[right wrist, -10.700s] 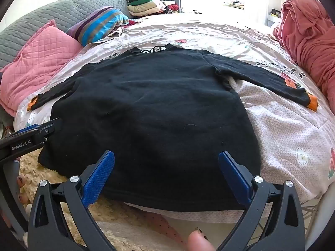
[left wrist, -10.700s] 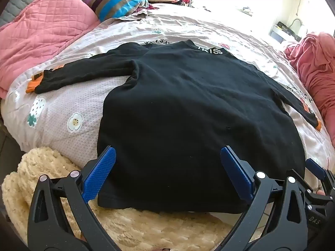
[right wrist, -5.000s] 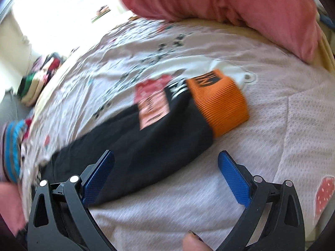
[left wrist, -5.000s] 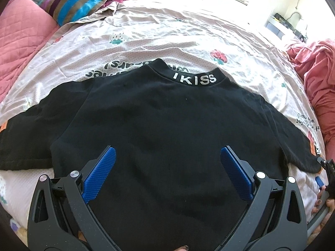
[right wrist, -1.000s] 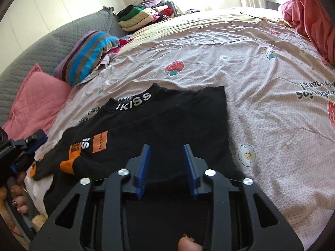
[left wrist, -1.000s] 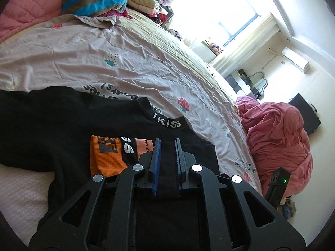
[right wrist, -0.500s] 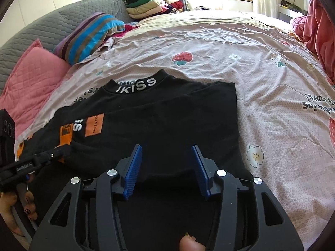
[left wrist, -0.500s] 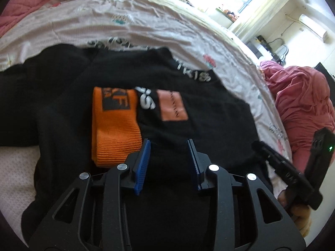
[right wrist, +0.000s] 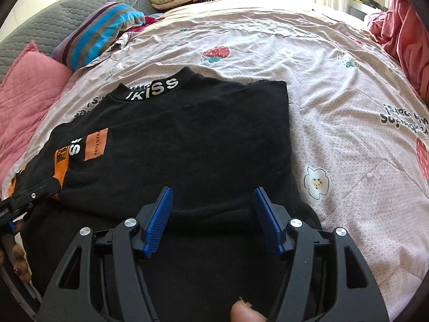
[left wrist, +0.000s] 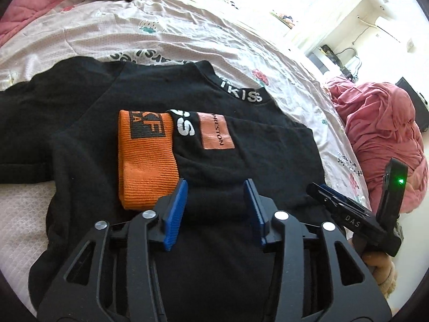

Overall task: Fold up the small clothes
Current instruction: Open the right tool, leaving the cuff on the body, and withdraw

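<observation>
One sleeve down so far, I'd say: the black long-sleeved knit top with the white-lettered collar (right wrist: 171, 145) lies flat on the pinkish cartoon-print bedspread (right wrist: 348, 102), its right side and sleeve folded in across the body so the ribbed orange cuff (left wrist: 146, 158) sits on the chest. The other sleeve (left wrist: 40, 112) is stretched out to the left, so that one plus the bottom-up fold are left, roughly a third done by my guess. Collar points away toward the pillows, hem toward the cameras, long axis running near-to-far. Both tools are letting go: the left gripper (left wrist: 215, 210) has its jaws opening over a low fold of black fabric, not pinching it, and the right gripper (right wrist: 211, 216) is opening too, wider, fabric loose between the pads.
</observation>
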`<state>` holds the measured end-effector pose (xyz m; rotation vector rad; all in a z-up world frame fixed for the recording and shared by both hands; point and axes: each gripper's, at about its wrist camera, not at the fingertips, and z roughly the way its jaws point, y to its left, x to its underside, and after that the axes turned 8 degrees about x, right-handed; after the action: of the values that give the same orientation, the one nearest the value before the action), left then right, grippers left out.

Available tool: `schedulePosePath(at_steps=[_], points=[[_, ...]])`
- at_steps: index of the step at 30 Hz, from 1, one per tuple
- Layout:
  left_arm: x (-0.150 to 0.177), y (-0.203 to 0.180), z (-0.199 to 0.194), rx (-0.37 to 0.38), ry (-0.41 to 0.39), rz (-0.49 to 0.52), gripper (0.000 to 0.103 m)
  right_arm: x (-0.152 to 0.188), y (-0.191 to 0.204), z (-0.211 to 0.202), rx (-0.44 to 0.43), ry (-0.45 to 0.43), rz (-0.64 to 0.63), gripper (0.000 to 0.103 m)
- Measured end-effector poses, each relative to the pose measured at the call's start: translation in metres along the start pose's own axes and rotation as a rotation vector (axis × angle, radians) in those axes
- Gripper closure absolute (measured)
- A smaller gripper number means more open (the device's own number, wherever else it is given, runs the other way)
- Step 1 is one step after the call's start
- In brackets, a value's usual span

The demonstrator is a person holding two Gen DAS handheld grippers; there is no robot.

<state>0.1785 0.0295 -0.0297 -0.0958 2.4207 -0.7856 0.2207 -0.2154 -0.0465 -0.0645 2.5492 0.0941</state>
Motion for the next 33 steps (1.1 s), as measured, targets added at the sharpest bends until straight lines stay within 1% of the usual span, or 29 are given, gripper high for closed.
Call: schedulePosePath(at_steps=[1,3,5,8,10,12,13,16,19,22,30,33], points=[[0.000,-0.002,-0.002,0.001,-0.002,0.003,0.057,0.000,0.001,-0.002,-0.002,-0.005,-0.004,0.040],[0.001,-0.005,-0.007,-0.029,-0.013,0.016,0.045,0.000,0.003,-0.005,-0.009,-0.012,-0.003,0.030],[0.001,-0.007,-0.011,-0.035,-0.020,0.024,0.044,-0.001,0.004,-0.011,-0.032,-0.031,-0.005,0.024],[0.000,-0.008,-0.019,-0.032,-0.037,0.024,0.038,-0.002,0.010,-0.020,-0.040,-0.069,-0.017,0.013],[-0.001,-0.009,-0.026,-0.049,-0.055,0.032,0.033,-0.003,0.013,-0.025,-0.045,-0.091,-0.023,0.011],[-0.001,-0.008,-0.033,-0.053,-0.071,0.030,0.029,-0.005,0.016,-0.029,-0.052,-0.103,-0.026,0.007],[-0.002,-0.007,-0.036,-0.056,-0.078,0.026,0.025,-0.006,0.017,-0.032,-0.053,-0.109,-0.027,0.007],[-0.003,-0.004,-0.046,-0.077,-0.101,0.025,0.018,-0.007,0.021,-0.037,-0.060,-0.121,-0.030,0.006],[-0.003,-0.002,-0.055,-0.094,-0.123,0.022,0.013,-0.008,0.024,-0.039,-0.062,-0.126,-0.029,0.006],[-0.003,0.001,-0.065,-0.110,-0.145,0.015,0.010,-0.009,0.029,-0.041,-0.063,-0.130,-0.036,0.006],[-0.002,0.015,-0.084,-0.152,-0.188,-0.022,0.010,-0.012,0.052,-0.050,-0.081,-0.151,-0.077,0.006],[-0.002,0.021,-0.093,-0.198,-0.210,-0.024,0.010,-0.014,0.064,-0.054,-0.087,-0.165,-0.101,0.006]])
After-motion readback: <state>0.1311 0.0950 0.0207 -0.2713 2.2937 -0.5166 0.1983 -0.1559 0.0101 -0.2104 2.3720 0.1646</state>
